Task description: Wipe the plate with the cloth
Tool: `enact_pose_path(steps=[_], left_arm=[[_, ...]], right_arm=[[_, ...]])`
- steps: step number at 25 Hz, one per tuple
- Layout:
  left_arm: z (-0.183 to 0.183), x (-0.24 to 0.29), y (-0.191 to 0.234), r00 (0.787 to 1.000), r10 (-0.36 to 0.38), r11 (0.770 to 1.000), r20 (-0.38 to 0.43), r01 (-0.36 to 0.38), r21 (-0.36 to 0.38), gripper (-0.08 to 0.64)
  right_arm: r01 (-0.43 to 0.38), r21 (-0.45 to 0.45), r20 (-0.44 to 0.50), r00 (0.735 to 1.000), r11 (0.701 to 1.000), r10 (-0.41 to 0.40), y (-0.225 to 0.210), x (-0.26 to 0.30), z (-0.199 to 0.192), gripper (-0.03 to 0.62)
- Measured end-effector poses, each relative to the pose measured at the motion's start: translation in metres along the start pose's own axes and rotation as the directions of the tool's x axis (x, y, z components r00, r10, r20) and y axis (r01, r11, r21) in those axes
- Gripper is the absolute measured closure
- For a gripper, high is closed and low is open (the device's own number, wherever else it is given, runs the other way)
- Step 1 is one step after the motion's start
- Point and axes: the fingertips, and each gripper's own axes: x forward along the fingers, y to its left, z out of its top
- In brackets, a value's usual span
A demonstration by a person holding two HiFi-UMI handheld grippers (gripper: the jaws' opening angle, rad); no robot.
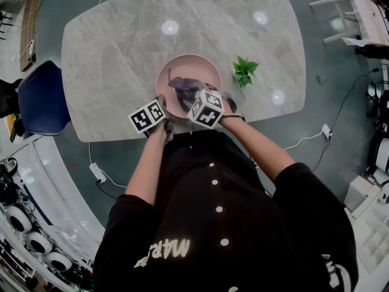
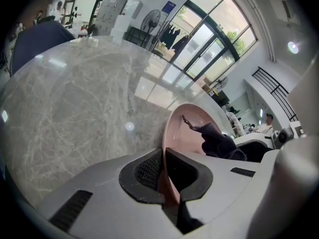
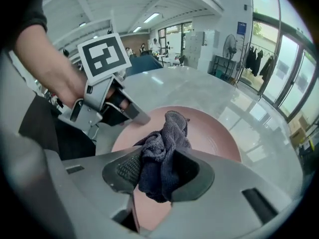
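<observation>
Head view puts you at the wiping step: your left gripper (image 2: 163, 176) is clamped tight on the near rim of the pink plate (image 1: 196, 66), steadying it on the marble table (image 1: 115, 47). Your right gripper (image 3: 157, 172) pinches a bunched dark cloth (image 3: 164, 138) over the plate's bowl. I judge the wipe is under way, though I cannot tell whether the cloth touches the surface. The next move calls for pressing the wad down and sweeping it round the inner face, with the left grip firm so the plate doesn't skid. The plate looks smooth, glossy and shallow, with no dirt that shows. The cloth is soft, looped and crumpled — it should drag easily.
</observation>
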Motion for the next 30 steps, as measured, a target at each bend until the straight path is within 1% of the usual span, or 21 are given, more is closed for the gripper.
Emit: enact_pose_path(steps=[3, 7, 12, 21, 24, 30], left_arm=[[0.0, 0.001, -0.001, 1.0, -0.005, 1.0, 0.0, 0.005, 0.001, 0.531], [0.0, 0.001, -0.001, 1.0, -0.01, 1.0, 0.002, 0.01, -0.008, 0.531], [0.0, 0.001, -0.001, 1.0, -0.014, 1.0, -0.002, 0.014, -0.008, 0.531], [0.001, 0.003, -0.001, 1.0, 0.002, 1.0, 0.005, -0.002, 0.005, 0.531], [0.001, 0.003, 0.0, 1.0, 0.015, 1.0, 0.012, -0.016, 0.006, 0.531], [0.0, 0.003, 0.001, 1.0, 0.02, 1.0, 0.012, -0.02, 0.006, 0.531]], right_arm=[[-0.06, 0.037, 0.028, 0.998, 0.997, 0.059, 0.012, 0.007, 0.009, 0.451], [-0.111, 0.025, 0.027, 0.994, 0.994, 0.11, 0.027, 0.02, 0.011, 0.451], [-0.164, 0.057, 0.04, 0.986, 0.985, 0.162, 0.036, 0.029, 0.015, 0.451], [-0.231, -0.011, -0.033, 0.973, 0.973, 0.23, 0.049, 0.046, 0.007, 0.451], [-0.241, -0.033, -0.041, 0.97, 0.97, 0.24, 0.05, 0.047, 0.008, 0.45], [-0.262, -0.074, -0.063, 0.964, 0.962, 0.258, 0.053, 0.046, 0.004, 0.451]])
